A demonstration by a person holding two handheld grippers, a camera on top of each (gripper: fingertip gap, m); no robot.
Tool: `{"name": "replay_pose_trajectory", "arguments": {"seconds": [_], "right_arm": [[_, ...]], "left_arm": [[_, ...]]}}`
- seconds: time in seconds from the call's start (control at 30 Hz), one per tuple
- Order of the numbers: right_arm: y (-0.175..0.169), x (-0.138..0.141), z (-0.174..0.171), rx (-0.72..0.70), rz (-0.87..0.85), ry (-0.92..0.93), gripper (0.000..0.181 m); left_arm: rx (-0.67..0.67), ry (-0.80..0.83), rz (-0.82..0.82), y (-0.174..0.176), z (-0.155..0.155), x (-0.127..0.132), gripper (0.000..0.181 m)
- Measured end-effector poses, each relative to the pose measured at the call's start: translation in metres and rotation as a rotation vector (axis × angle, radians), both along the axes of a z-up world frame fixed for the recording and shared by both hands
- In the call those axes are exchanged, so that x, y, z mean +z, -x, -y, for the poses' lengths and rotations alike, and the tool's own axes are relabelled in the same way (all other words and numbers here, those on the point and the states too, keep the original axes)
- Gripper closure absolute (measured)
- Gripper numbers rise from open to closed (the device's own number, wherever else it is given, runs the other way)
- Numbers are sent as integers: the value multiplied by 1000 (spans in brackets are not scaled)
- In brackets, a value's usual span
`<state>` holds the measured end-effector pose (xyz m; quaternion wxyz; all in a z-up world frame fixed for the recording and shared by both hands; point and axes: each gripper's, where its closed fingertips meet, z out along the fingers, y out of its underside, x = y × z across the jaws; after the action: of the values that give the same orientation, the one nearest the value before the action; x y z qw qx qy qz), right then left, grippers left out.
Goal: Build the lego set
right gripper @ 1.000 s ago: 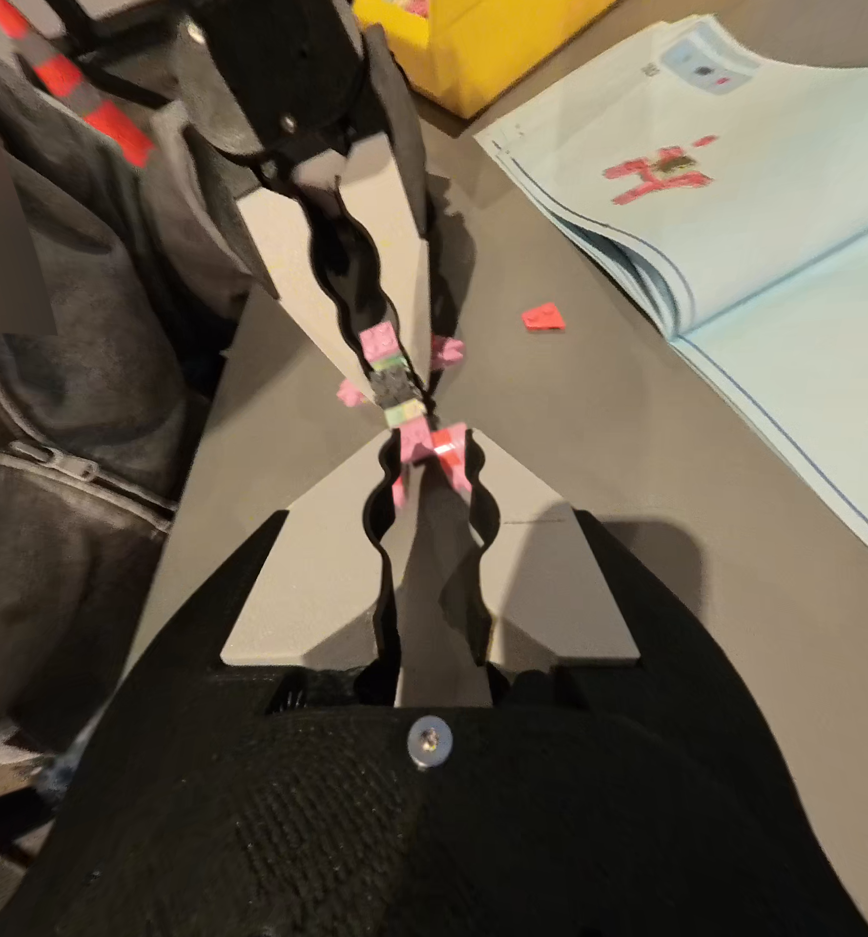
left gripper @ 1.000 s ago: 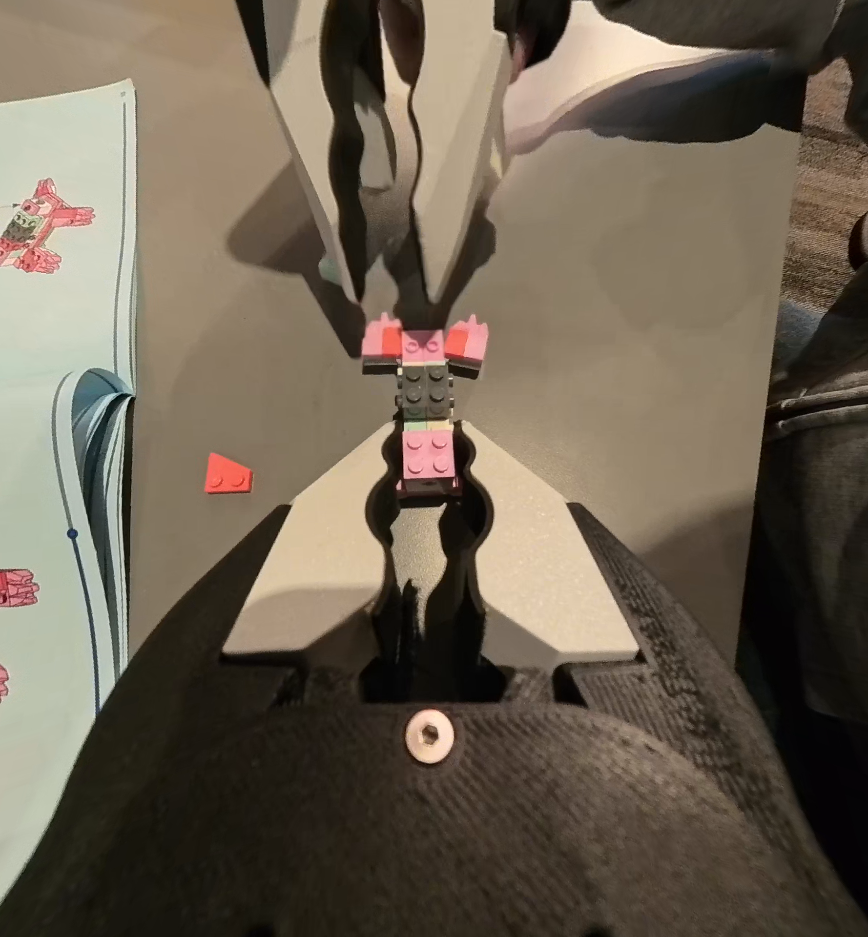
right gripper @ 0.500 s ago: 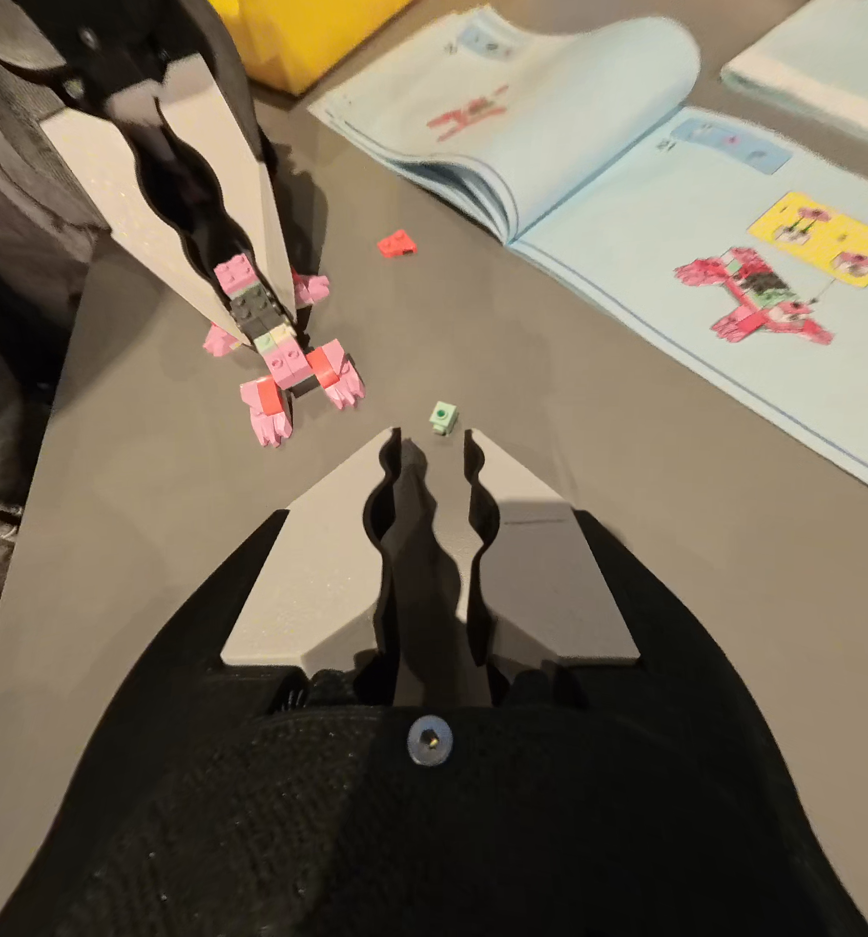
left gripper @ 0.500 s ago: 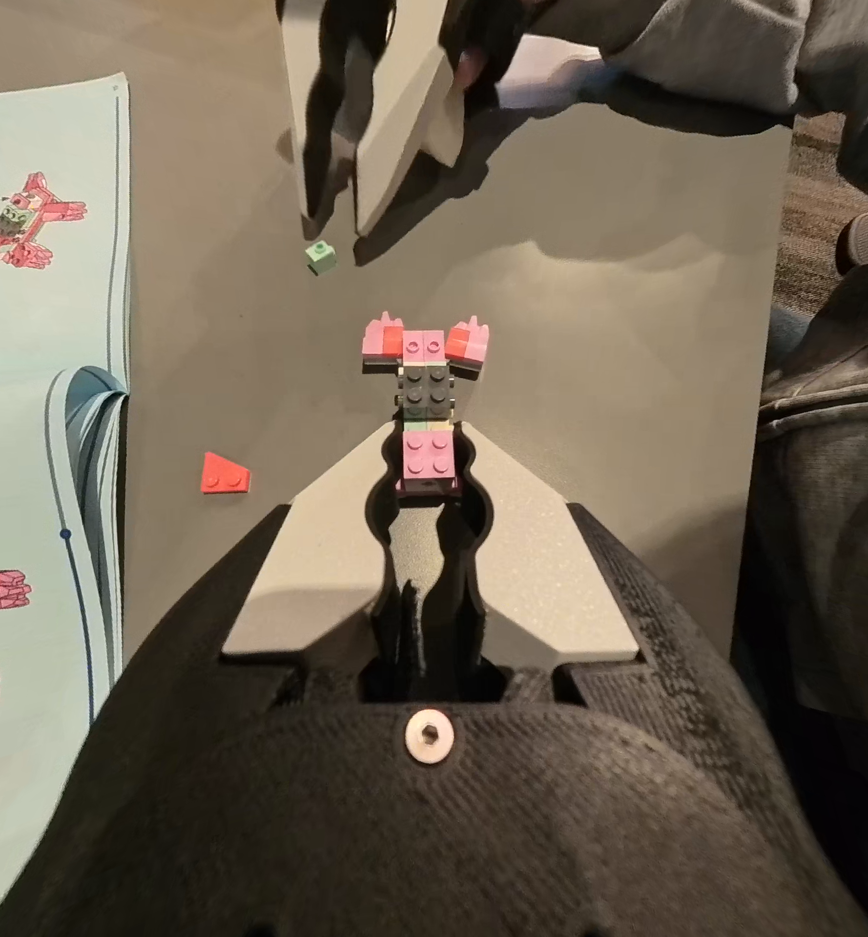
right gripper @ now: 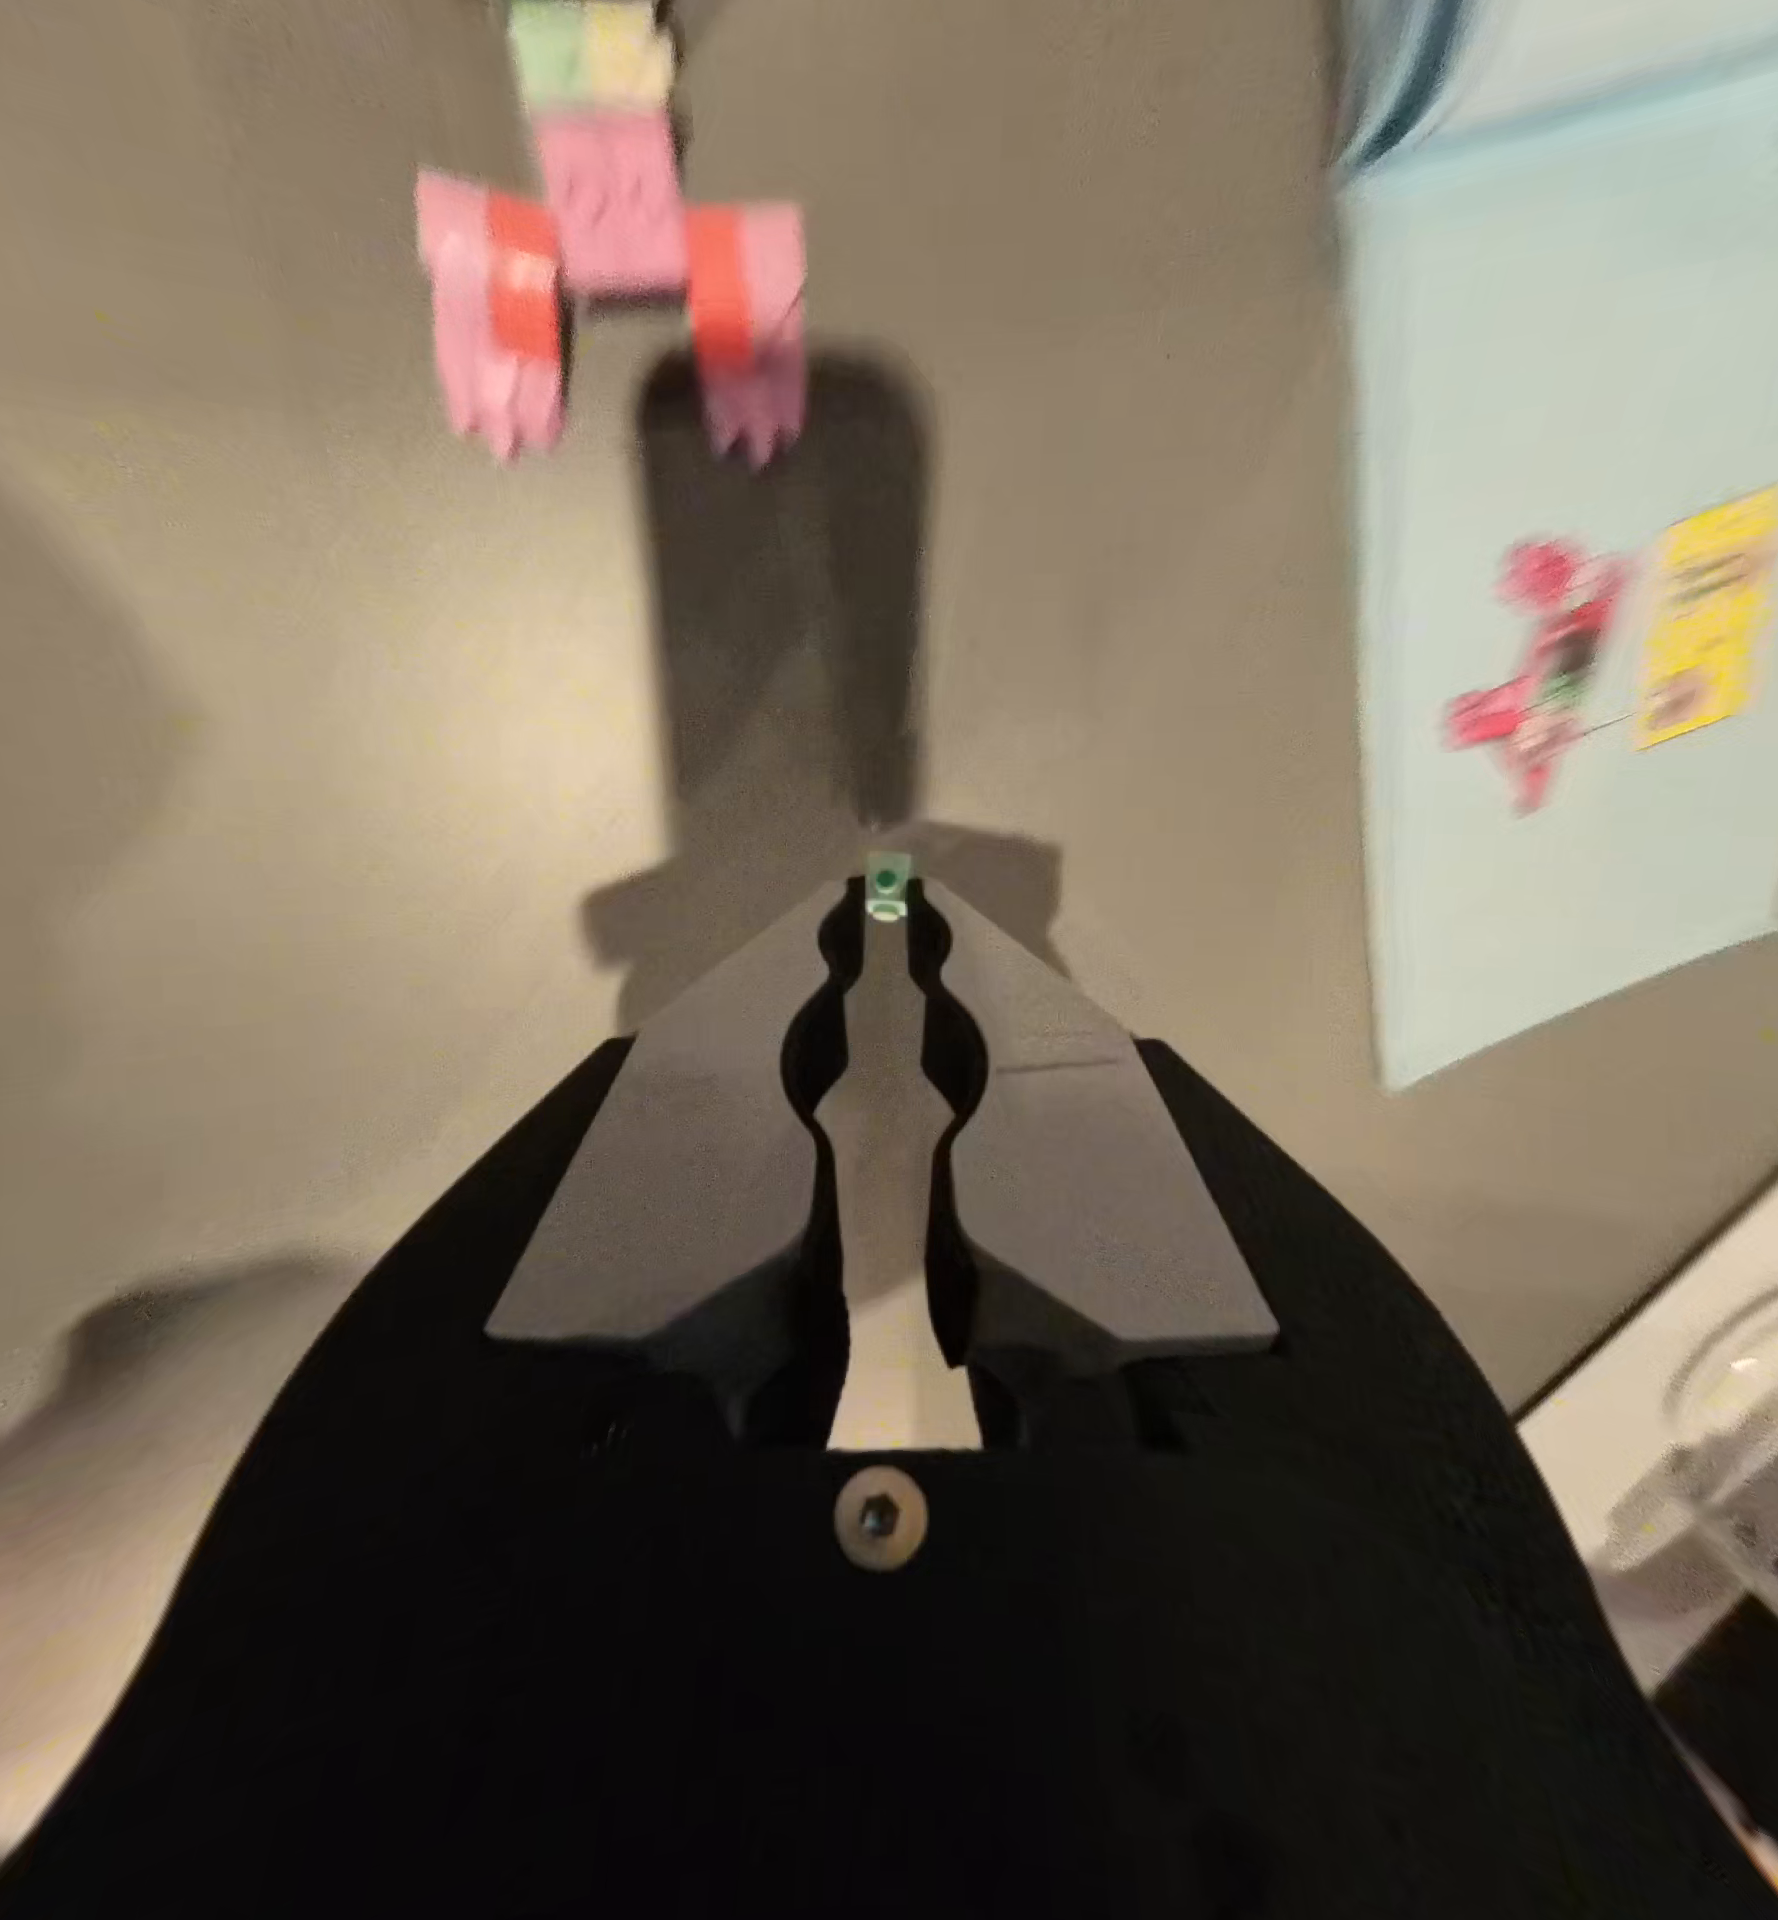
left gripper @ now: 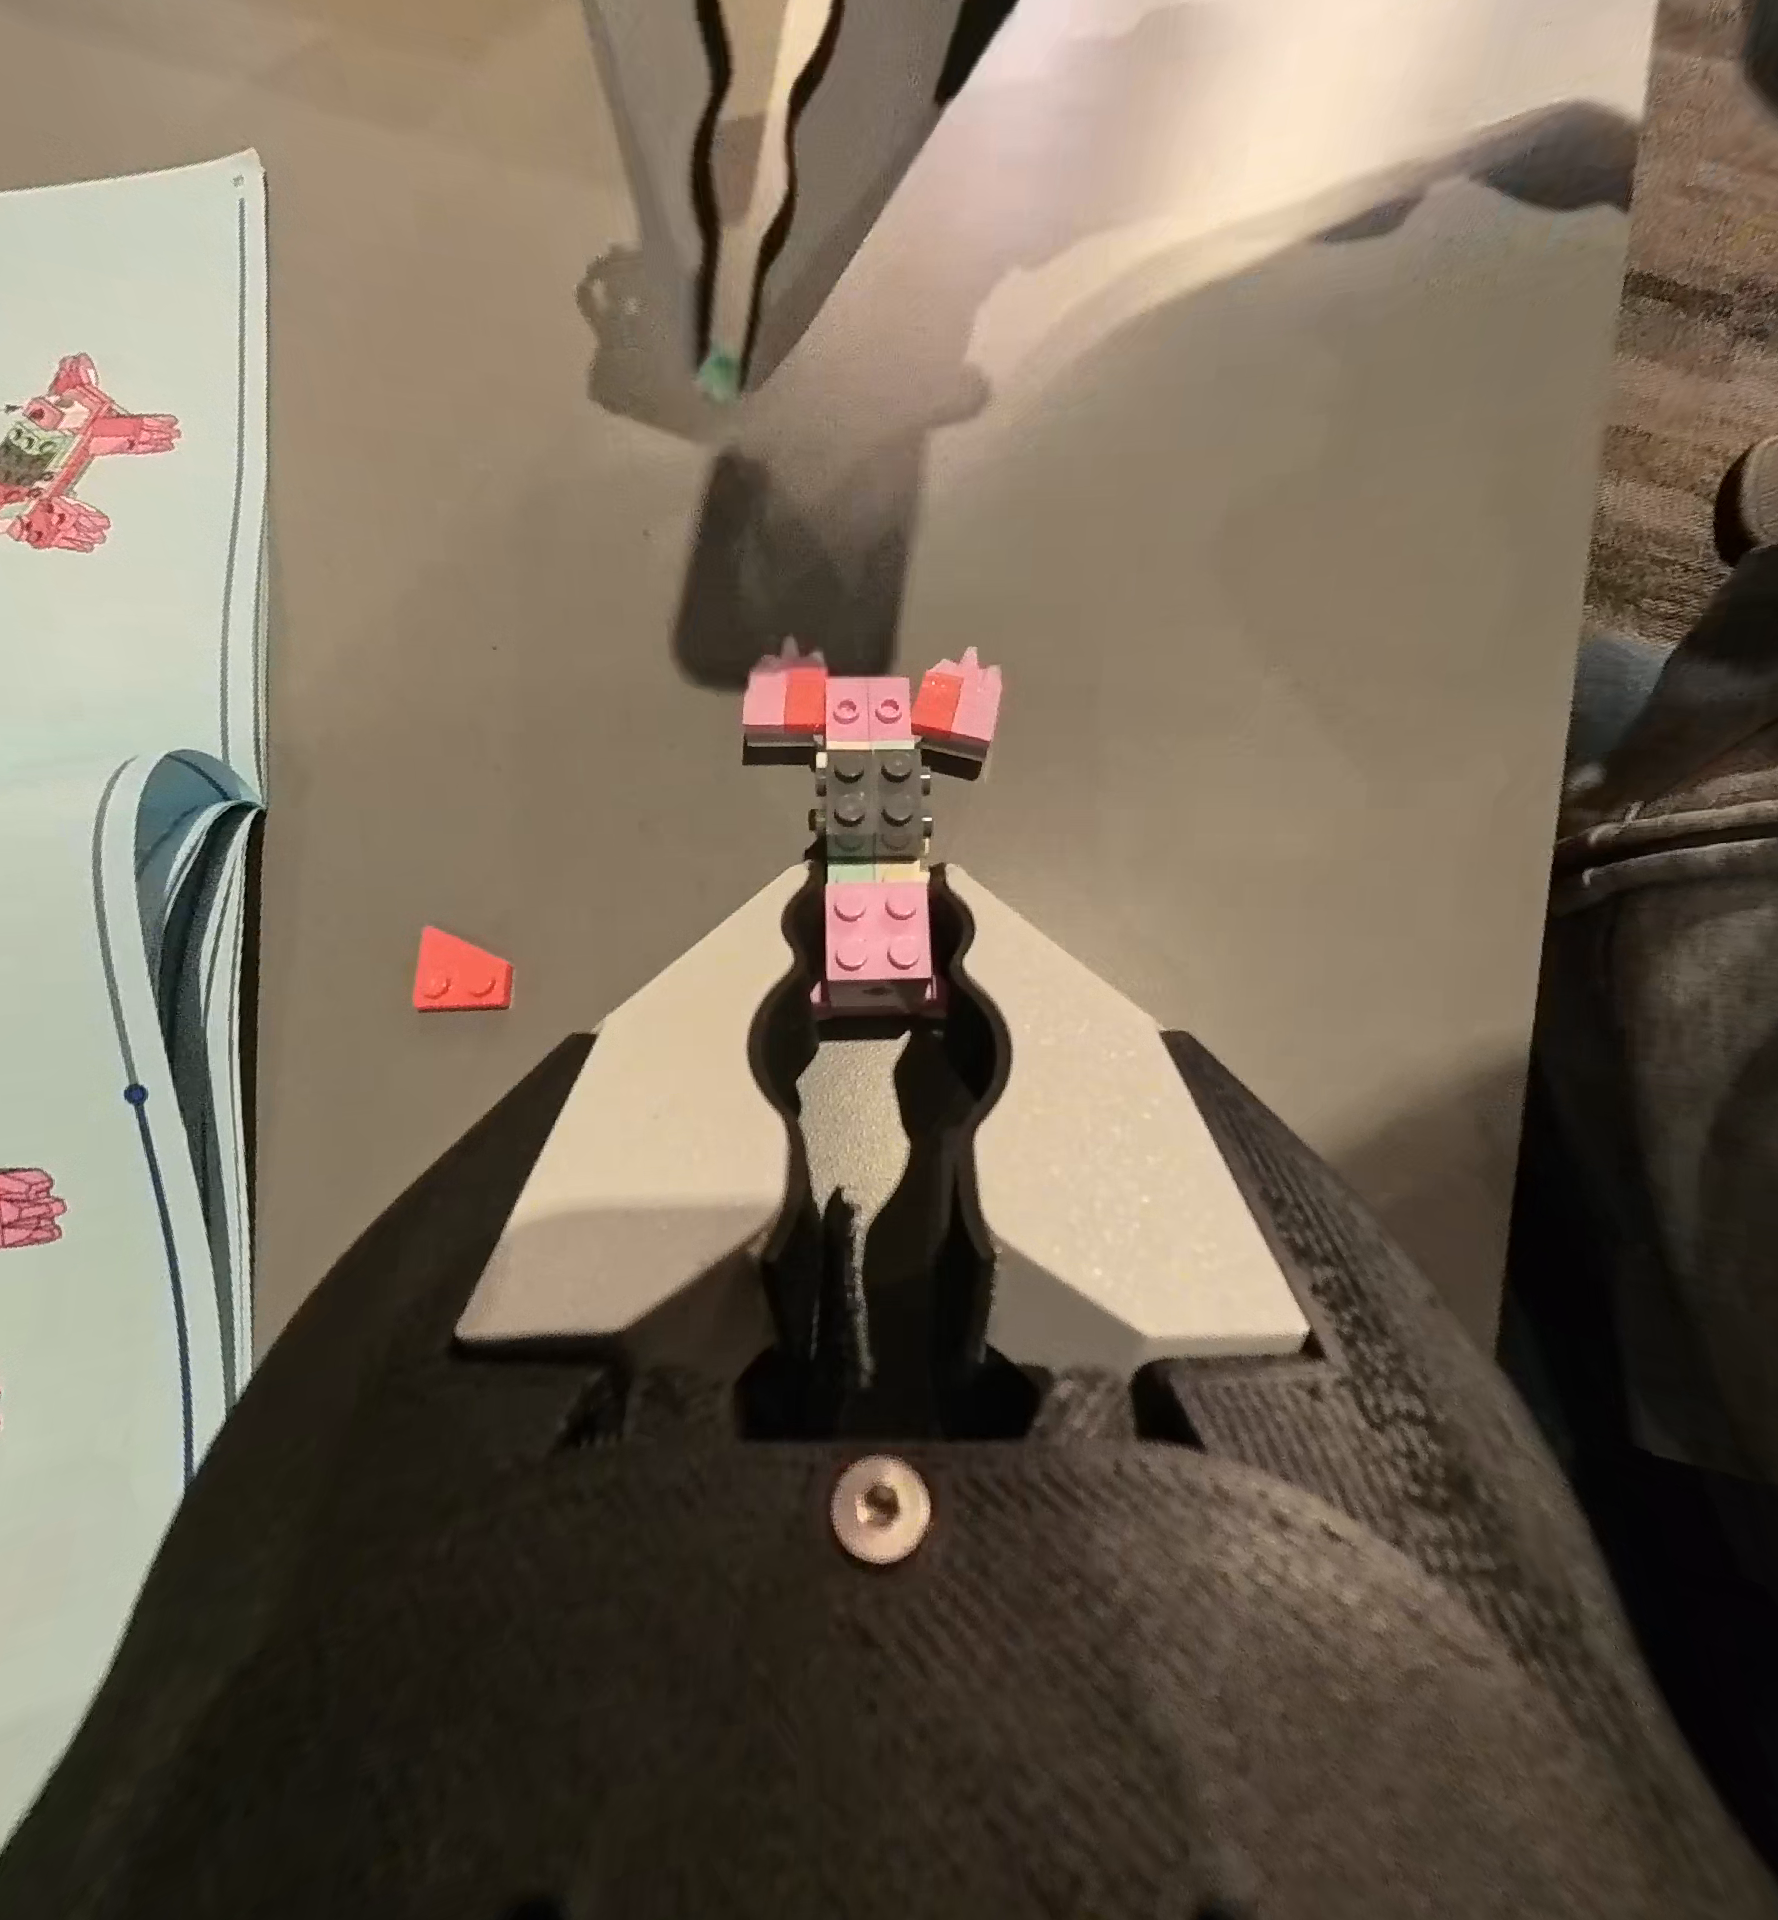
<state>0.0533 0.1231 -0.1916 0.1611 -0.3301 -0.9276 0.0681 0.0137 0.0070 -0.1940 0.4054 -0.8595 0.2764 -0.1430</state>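
Far left in the left wrist view, an open instruction booklet (left gripper: pixel 85 727) lies flat on the grey table (left gripper: pixel 1280 623), its pages showing pink model diagrams. Just right of its curled page edge sits a loose red wedge plate (left gripper: pixel 461 969), apart from everything else.

Centre: the left gripper (left gripper: pixel 877 894) is clamped on the near end of the lego model (left gripper: pixel 872 800), fingertips pressed vs. the pink 2x2 block. The model sticks out beyond the tips: pale green layer, dark grey section, then a pink piece w/ red-and-pink claws splayed left and right at the far end.

Farther off, slightly left of centre, the right gripper (left gripper: pixel 724 369) points down at the table. It pinches a small green piece (left gripper: pixel 719 374) at its very tips. The right wrist view is blurred but confirms this: right gripper (right gripper: pixel 885 891) closed on the green piece (right gripper: pixel 886 883), near the table (touching or not, can't tell).

Right edge: dark grey clothing (left gripper: pixel 1695 1039) beside the table.
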Motion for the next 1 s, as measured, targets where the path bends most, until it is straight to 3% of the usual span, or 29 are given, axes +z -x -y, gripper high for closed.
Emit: {"name": "replay_pose_trajectory", "arguments": {"seconds": [0.07,0.2,0.3,0.43,0.5,0.63,1.0], "right_arm": [[-25,1,-1,-35,264,-23,176],[-49,2,-20,-71,560,-170,176],[-60,-2,-25,-80,701,-246,175],[-62,-6,-25,-77,762,-289,175],[-58,-7,-22,-85,748,-279,173],[-60,0,-24,-131,675,-227,146],[-65,2,-11,-293,81,381,150]], "left_arm": [[0,0,0,0,0,0,163],[0,-4,-6,0,0,0,163],[0,-3,-4,0,0,0,163],[-3,-4,-6,0,0,0,163],[-4,-5,-6,0,0,0,163],[-6,-6,-7,0,0,0,163],[-16,-6,-9,-2,1,0,163]]}}
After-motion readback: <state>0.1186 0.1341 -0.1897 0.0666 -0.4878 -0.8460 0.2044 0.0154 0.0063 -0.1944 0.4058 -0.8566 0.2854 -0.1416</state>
